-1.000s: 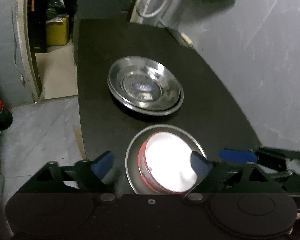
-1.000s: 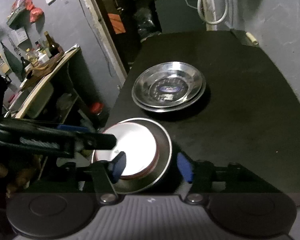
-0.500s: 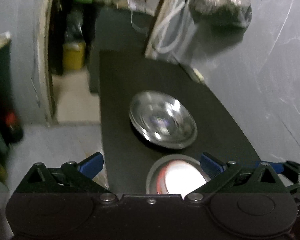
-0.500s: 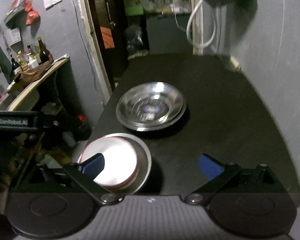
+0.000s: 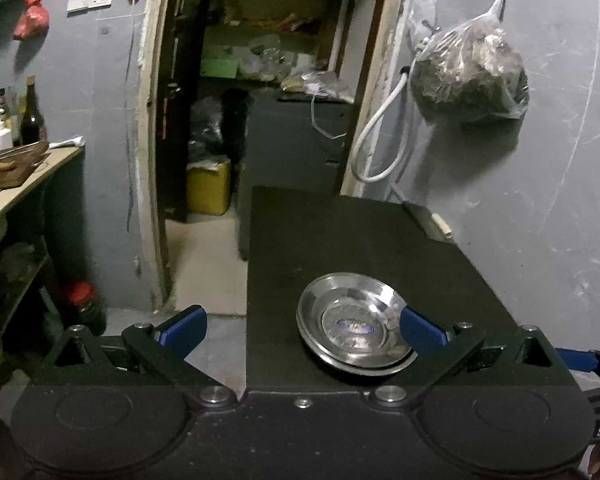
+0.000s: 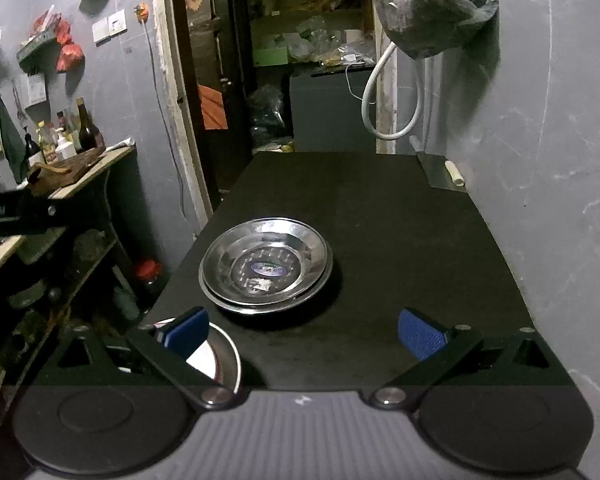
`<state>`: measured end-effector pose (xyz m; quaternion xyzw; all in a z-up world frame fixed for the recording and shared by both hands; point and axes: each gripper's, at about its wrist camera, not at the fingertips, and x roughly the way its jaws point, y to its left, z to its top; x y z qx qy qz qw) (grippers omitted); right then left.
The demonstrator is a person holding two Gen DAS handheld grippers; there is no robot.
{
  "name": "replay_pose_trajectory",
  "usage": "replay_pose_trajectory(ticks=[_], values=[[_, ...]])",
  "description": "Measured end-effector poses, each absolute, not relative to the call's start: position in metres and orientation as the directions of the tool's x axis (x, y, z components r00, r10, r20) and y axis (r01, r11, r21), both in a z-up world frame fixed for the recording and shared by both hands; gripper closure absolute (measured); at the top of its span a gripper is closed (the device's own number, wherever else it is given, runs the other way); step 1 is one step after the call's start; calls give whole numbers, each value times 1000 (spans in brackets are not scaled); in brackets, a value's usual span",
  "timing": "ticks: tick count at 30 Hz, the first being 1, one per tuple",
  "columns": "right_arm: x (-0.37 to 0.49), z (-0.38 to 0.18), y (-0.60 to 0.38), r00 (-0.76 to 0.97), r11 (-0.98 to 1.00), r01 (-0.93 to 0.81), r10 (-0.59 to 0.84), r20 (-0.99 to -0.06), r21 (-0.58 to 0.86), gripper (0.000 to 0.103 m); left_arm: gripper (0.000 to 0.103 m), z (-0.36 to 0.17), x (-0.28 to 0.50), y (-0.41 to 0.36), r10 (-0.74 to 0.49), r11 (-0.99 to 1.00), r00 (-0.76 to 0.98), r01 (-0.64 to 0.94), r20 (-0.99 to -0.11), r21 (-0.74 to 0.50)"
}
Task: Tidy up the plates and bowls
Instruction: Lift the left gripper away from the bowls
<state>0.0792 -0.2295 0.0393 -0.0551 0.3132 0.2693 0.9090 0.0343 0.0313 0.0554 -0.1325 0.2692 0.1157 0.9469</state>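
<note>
A stack of steel plates [image 6: 266,266] sits on the black table [image 6: 400,240]; it also shows in the left wrist view [image 5: 352,324]. A second steel plate [image 6: 224,362] holding a white, red-rimmed bowl lies at the table's near left corner, mostly hidden behind my right gripper's left finger. My right gripper [image 6: 302,330] is open and empty, held back above the near edge. My left gripper [image 5: 300,326] is open and empty, raised, with its right pad in front of the plate stack. The right gripper's blue fingertips [image 5: 580,360] show at the left wrist view's right edge.
A grey wall [image 6: 540,160] runs along the table's right side, with a hanging plastic bag [image 5: 468,80] and a white hose [image 6: 380,100]. A doorway with clutter stands beyond the table. A wooden counter [image 6: 80,172] with bottles stands at the left.
Both grippers have pulled back and tilted up from the near plate and bowl. Both jaws have opened wider. The bowl's plate has dropped out of the left wrist view.
</note>
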Motion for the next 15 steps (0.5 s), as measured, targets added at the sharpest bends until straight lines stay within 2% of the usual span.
replay_pose_trajectory(ticks=[4,10,15], values=[[84,40,-237,627,830,-550,484,-611,94,0,1,63,32,23,198,925,789,-346,-582,-154],[78,36,-248,613,816,-563,520,-594,132,0,1,69,21,10,245,919,780,-377,-575,-120],[75,30,-252,616,828,-551,485,-620,100,0,1,64,22,13,243,907,741,-402,-626,-123]])
